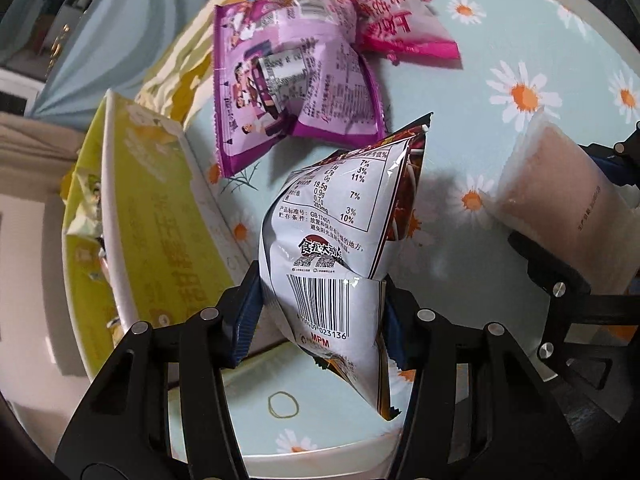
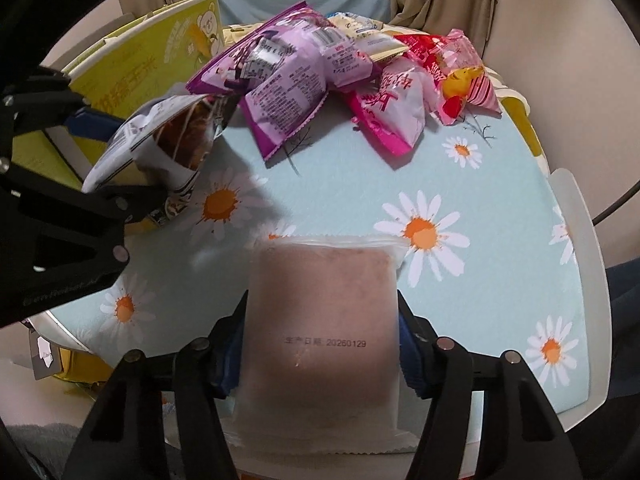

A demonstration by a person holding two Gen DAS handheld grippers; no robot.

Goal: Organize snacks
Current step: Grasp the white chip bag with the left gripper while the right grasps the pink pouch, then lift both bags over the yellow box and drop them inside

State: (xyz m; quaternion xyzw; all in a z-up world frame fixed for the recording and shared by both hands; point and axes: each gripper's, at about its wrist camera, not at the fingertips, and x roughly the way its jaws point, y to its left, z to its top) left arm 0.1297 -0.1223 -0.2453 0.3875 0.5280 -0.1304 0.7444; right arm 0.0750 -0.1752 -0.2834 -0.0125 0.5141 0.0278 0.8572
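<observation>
The left gripper [image 1: 320, 312] clamps a white barcoded snack bag [image 1: 340, 240] above the daisy-print table [image 1: 520, 40]; the right gripper's [image 2: 320, 344] jaws pinch a frosted pink packet [image 2: 320, 320].

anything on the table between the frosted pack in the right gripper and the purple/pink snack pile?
No. In the right wrist view, only bare daisy tablecloth lies between the frosted pack and the snack pile.

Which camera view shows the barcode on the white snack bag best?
The left wrist view: the barcode faces the camera, sharp, on the white snack bag. The right wrist view shows the bag from the side, its barcode hidden.
</observation>
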